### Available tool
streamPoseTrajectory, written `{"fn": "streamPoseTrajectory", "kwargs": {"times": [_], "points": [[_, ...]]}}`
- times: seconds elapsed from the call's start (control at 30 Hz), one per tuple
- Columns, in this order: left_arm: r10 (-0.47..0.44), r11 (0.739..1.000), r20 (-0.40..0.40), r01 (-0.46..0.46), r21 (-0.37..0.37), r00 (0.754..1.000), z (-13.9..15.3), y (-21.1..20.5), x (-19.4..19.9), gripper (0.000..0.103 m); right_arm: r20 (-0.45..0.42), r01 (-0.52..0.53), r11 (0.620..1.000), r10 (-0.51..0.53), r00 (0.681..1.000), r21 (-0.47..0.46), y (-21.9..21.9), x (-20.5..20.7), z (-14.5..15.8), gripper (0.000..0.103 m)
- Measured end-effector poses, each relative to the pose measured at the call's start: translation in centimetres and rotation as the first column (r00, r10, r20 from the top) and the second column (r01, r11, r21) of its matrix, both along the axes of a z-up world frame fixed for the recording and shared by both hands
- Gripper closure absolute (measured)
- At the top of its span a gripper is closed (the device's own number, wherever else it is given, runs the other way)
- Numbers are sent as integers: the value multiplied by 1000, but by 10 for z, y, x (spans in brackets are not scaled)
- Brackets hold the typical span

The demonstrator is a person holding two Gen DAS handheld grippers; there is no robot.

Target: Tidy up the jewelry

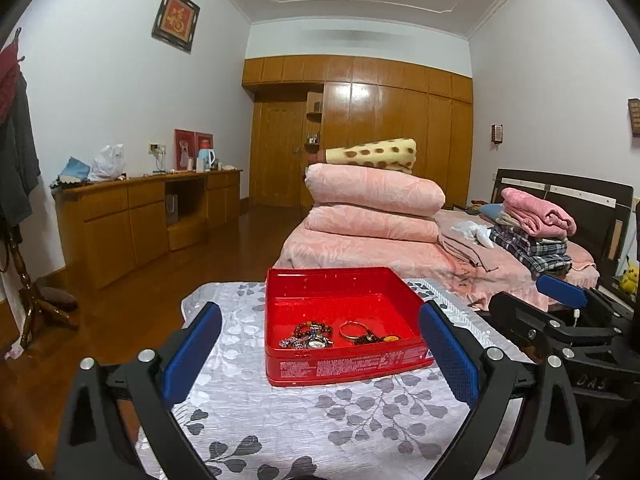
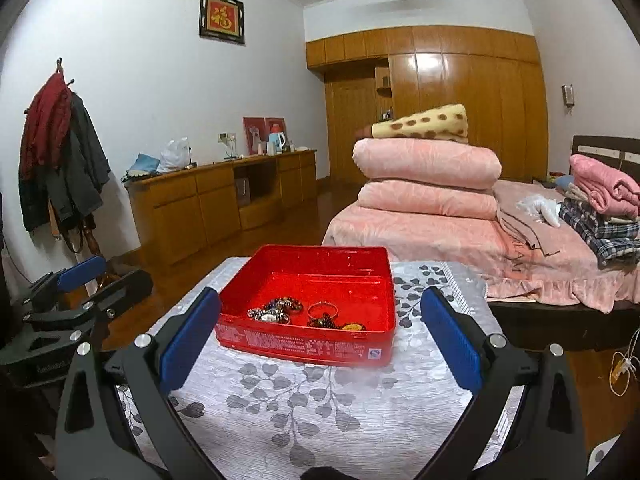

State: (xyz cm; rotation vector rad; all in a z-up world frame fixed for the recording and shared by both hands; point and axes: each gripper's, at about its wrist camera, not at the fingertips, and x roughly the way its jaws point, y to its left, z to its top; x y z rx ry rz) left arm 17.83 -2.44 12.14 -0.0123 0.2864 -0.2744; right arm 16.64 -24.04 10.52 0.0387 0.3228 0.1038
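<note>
A bedroom. A bench [image 1: 360, 420] wears a white cloth printed with grey leaves. Behind it, a bed [image 1: 400, 256] carries two folded pink quilts [image 1: 376, 204] topped by a spotted yellow blanket [image 1: 376, 154], with folded clothes [image 1: 532, 236] near the dark headboard [image 1: 580, 200]. A wooden sideboard [image 2: 224, 200] lines the left wall, under a framed red picture [image 2: 222, 17]. Coats [image 2: 60, 152] hang on a rack. A wooden wardrobe [image 2: 460, 100] fills the far wall.

The framed picture [image 2: 221, 16] on the wall, up and left of the red tin [image 2: 308, 346], bears a gold Chinese character "福" on red. The tin's near side wall carries rows of white print, too small to read. Right of the tin, the right gripper [image 1: 592, 382] body shows embossed letters "DAS".
</note>
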Motion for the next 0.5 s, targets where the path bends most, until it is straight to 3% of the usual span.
{"fn": "streamPoseTrajectory", "kwargs": {"times": [0.5], "points": [[40,999,90,-41,11,995,20,10,-30,6,96,35,999,-31,995,-36,0,-31,19,6]]}}
